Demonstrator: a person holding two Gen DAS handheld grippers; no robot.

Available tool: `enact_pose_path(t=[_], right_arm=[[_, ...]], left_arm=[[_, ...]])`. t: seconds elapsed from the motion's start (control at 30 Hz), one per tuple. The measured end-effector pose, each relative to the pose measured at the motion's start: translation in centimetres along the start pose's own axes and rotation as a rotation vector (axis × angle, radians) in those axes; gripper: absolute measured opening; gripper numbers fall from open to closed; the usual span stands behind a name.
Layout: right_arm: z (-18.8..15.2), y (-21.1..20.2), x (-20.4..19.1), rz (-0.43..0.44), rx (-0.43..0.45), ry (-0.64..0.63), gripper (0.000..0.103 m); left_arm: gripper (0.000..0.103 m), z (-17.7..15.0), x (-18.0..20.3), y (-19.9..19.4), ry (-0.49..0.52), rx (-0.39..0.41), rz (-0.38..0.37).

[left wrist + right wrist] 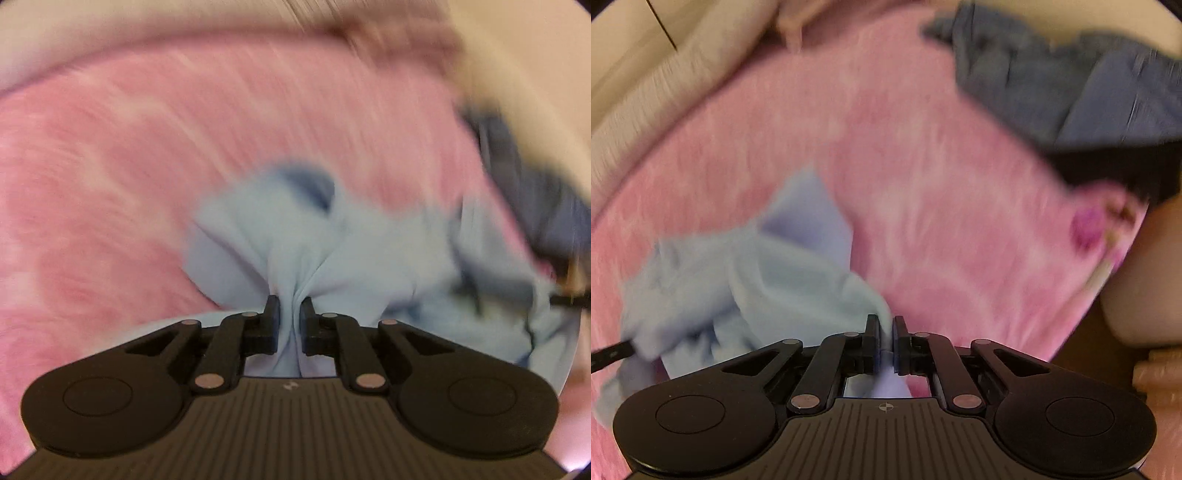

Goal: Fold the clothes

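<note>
The left gripper (290,301) pinches a gathered fold of the crumpled light-blue cloth garment (369,258), which lies on the fuzzy pink blanket (129,166), likely to lift and spread it. At two o'clock lies dark denim clothing (532,177). The right gripper (885,320) clamps the garment's (757,280) other edge, which trails toward nine o'clock.
</note>
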State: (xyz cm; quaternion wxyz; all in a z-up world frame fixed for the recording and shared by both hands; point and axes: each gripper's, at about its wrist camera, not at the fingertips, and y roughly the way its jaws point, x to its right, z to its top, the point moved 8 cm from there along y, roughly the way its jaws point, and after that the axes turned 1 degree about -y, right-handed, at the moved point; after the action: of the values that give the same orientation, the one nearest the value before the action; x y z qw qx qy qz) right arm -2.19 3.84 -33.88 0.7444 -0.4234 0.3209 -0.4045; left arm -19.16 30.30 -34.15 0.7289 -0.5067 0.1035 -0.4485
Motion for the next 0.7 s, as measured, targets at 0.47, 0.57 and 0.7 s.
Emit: enact_pose_path(t=[0.47, 0.57, 0.7], right_arm=[[11.1, -12.5, -11.9, 0.343, 0.309, -0.426, 0.004], [10.7, -11.1, -13.7, 0.351, 0.231, -0.473, 0.005], [10.2, -6.1, -13.1, 0.191, 0.091, -0.401, 0.005]], left_arm=[[0.0, 3.5, -7.2, -33.5, -0.188, 0.63, 0.321], [0.0, 1.6, -7.7, -33.7, -0.204, 0.531, 0.332], [0.036, -0.9, -7.2, -28.4, -0.247, 0.398, 0.307]])
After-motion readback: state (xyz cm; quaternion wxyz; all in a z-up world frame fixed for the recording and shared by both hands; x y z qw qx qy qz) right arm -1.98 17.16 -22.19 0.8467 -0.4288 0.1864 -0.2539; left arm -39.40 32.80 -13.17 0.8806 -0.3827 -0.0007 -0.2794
